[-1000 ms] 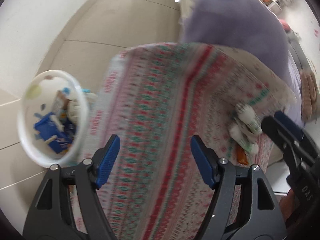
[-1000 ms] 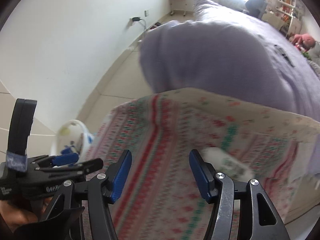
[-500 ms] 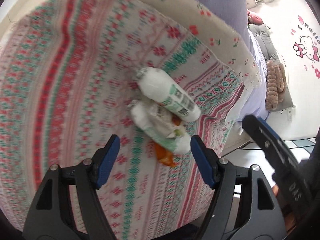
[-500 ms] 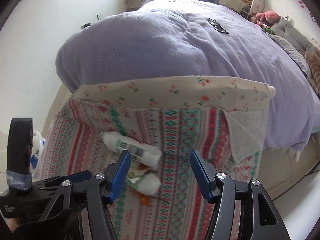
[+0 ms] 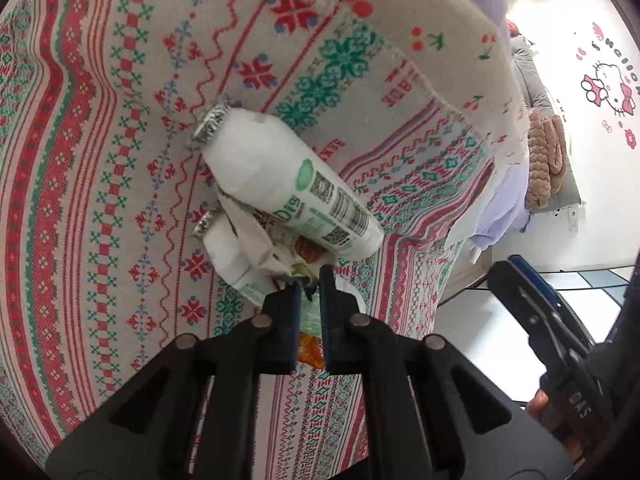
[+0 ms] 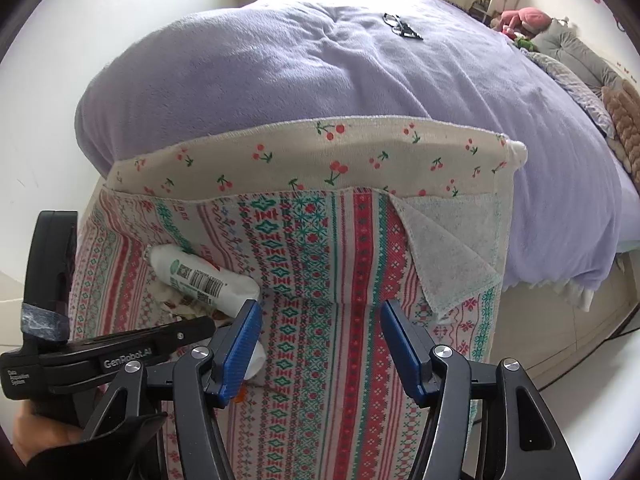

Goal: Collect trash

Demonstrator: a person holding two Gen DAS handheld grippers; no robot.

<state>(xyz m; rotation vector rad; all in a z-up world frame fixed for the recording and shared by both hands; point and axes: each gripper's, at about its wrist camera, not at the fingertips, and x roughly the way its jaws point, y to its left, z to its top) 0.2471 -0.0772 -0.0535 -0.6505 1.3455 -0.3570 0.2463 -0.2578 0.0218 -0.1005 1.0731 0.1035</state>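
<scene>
Left gripper (image 5: 309,280) pinches the crumpled wrapper (image 5: 256,240) at centre frame on the patterned cloth (image 5: 100,160), right gripper (image 6: 320,336) waits apart, so lift slowly to avoid tearing.

You see glossy white plastic wrappers (image 5: 288,184) with crimped foil ends on a coarse woven cloth (image 5: 100,160), beside a matt plush blanket (image 6: 320,72).

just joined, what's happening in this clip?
Trash pickup. The left gripper has closed on the crumpled wrapper lying on the patterned cloth, right beneath the white tube. The right gripper hangs open over the cloth, holding nothing. Both pieces of trash rest on the cloth; nothing looks lifted yet.
</scene>
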